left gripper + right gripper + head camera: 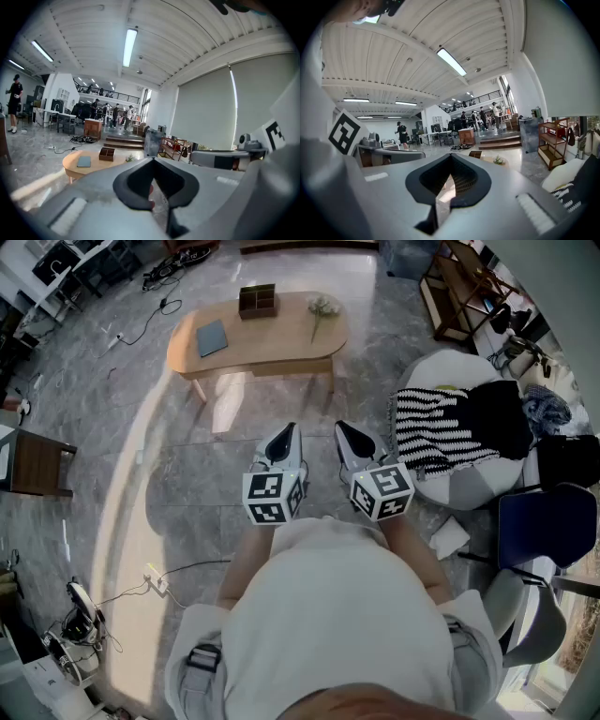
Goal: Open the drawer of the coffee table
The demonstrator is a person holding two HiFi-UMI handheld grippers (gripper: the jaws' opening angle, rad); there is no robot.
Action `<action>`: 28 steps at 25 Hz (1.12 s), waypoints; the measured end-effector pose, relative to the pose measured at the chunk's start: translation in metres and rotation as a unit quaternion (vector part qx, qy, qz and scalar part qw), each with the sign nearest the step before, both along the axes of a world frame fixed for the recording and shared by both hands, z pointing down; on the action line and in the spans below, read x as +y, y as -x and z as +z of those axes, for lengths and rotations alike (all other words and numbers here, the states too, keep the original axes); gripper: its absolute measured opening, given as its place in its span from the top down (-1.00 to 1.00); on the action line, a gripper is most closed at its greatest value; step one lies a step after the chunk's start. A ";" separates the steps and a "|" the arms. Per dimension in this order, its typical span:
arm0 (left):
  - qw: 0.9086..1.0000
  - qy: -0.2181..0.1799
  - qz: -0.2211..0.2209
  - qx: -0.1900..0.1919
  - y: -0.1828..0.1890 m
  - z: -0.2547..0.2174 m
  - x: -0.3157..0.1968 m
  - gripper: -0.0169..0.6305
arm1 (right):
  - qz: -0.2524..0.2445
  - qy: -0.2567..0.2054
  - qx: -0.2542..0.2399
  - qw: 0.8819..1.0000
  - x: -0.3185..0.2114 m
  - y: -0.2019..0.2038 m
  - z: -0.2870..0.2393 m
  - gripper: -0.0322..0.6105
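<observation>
The coffee table [272, 341] sits well ahead across the floor, and I can't spot its drawer from here. My left gripper [284, 439] and right gripper [349, 439] both have jaws pinched shut, empty. I'd walk up, find the drawer front, then open one.

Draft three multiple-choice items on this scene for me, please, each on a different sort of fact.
1. Where is the wooden box? A) on the coffee table B) on the floor C) on the beanbag
2. How many things lie on the coffee table? A) one B) three C) five
3. How do the jaws of the left gripper and right gripper stand? A) wide apart B) shut on a handle C) shut, empty

Answers: 1 A, it sits at the tabletop's far edge; 2 B, the box, a blue notebook and a flower sprig; 3 C, each gripper view shows its jaws together with nothing between.
</observation>
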State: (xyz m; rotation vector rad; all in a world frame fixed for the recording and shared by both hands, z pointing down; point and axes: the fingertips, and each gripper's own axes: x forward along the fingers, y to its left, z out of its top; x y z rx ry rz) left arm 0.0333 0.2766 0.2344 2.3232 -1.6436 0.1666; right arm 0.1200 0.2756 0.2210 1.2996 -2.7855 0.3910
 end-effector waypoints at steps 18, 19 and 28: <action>1.000 0.010 0.003 -0.001 -0.010 0.004 -0.003 0.96 | -0.014 -0.010 0.010 1.000 -0.002 0.001 -0.003 0.89; 1.000 0.009 0.002 -0.001 -0.010 0.003 -0.003 0.96 | -0.016 -0.010 0.008 1.000 -0.002 0.001 -0.003 0.89; 1.000 0.012 -0.025 0.004 0.006 0.005 -0.010 0.96 | -0.029 0.005 -0.008 1.000 -0.011 0.010 0.003 0.89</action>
